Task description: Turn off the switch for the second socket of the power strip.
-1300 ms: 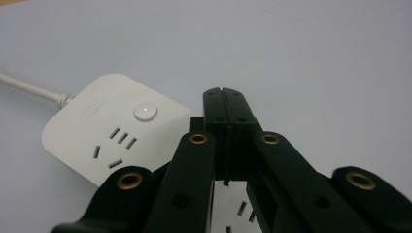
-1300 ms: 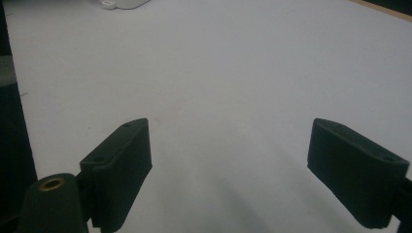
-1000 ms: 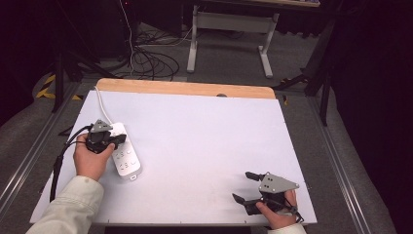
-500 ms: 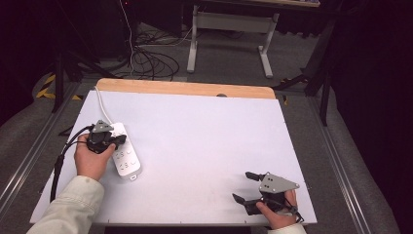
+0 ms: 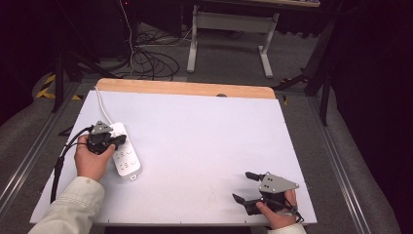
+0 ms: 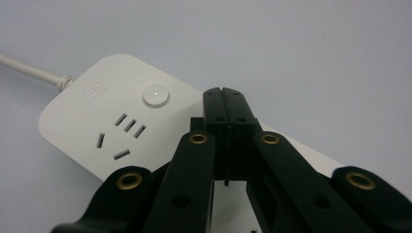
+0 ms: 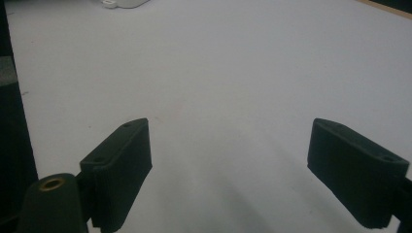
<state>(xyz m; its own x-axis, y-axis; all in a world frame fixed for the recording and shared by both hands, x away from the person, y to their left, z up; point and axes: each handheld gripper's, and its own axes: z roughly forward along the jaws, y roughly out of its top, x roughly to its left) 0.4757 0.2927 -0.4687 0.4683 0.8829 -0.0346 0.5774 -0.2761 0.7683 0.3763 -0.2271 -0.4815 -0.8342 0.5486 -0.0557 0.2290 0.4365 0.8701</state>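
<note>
Left gripper (image 5: 108,142), jaws pressed together on nothing, sits over the white power strip (image 5: 125,157) at the left of the high view, tips just past its round button (image 6: 156,95); closed tips make one blunt point, probably for pressing that switch. Right gripper (image 5: 247,187), jaws wide and empty, rests at the lower right near the front edge of the bench (image 5: 204,131), likely parked clear. The strip lies near the left edge, its cord (image 5: 101,103) running toward the upper left; the middle is open.
</note>
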